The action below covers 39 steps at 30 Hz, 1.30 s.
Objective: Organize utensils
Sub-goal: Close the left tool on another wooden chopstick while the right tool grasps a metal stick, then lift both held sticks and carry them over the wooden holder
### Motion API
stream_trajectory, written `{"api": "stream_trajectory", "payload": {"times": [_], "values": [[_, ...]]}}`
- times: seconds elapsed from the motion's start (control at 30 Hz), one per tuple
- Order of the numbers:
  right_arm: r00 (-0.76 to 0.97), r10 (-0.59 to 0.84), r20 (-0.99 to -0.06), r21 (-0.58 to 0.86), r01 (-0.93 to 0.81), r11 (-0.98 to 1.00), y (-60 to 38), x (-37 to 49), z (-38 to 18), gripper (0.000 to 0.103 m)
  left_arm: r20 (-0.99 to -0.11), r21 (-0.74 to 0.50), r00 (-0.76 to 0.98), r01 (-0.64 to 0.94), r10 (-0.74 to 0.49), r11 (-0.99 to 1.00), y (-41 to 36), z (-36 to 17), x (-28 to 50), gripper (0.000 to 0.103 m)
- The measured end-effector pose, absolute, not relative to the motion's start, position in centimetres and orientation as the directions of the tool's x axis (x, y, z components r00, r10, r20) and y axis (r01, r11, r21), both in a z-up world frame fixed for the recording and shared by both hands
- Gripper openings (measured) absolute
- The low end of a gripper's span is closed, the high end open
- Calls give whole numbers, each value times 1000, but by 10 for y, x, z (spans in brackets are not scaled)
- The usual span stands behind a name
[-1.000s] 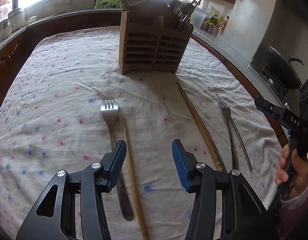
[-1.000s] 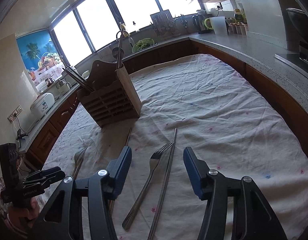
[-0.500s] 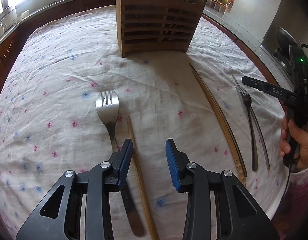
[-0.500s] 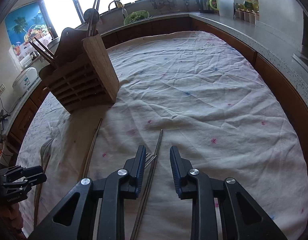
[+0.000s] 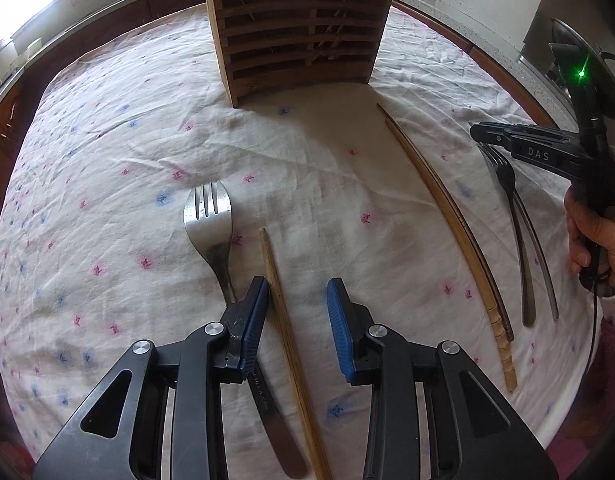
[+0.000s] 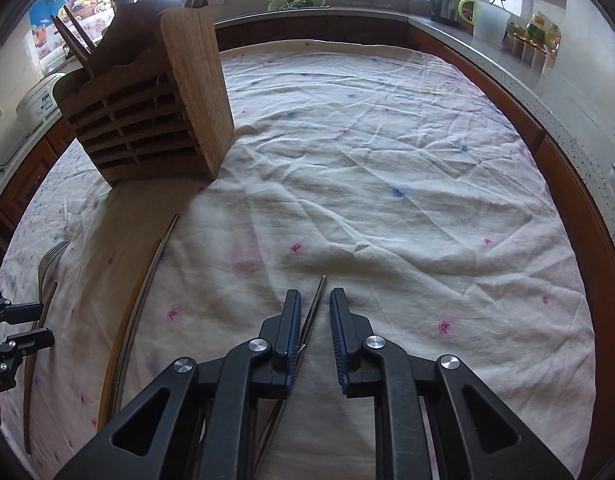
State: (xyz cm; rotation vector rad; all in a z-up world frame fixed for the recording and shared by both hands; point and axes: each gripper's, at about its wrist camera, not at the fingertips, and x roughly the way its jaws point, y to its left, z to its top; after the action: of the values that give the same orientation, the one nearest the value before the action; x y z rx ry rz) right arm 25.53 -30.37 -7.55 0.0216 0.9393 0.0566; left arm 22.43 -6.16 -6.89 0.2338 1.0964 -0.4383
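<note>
Closing on utensils lying short of the wooden holder (image 5: 299, 24): left hand-held gripper (image 5: 295, 312) narrows around a wooden chopstick (image 5: 283, 320), right hand-held gripper (image 6: 312, 332) around a metal chopstick (image 6: 316, 300); neither is pinched yet.

- The left gripper (image 5: 296, 294) points steeply down toward the tabletop (image 5: 107, 152), its jaws closing with a gap between the blue pads (image 5: 254, 322).
- The right gripper (image 6: 312, 304) also tilts down, its jaws closing to a narrow gap.
- In the left wrist view, a hand (image 5: 599, 236) wraps the right gripper's handle at the frame's right edge.
</note>
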Motion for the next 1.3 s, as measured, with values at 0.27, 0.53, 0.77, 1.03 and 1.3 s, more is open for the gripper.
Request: {"api": "stream_trajectory", "payload": {"times": [0.27,0.53,0.77,1.03,1.3], "values": [[599,91,-796,80,-45,996,-308,253,-75,12,-920,11,351,466,-174,885,-68,-67,237,25],[617,106,-780,100,-43,994,-310,249,-76,8,-890,-9,419,376,-179,926,-64,-68,234,5],[647,149,-748,178,-20,984,-322,236,-69,5,-857,-75,444,393,-260,917,-64,-54,217,4],[728,176,-663,232,-24,972,-330,199,-31,4,-748,-230,521,377,-411,897,-46,-6,197,4],[806,204,-555,254,-69,965,-324,164,17,4,-661,-306,566,396,-492,866,-32,32,180,4]]}}
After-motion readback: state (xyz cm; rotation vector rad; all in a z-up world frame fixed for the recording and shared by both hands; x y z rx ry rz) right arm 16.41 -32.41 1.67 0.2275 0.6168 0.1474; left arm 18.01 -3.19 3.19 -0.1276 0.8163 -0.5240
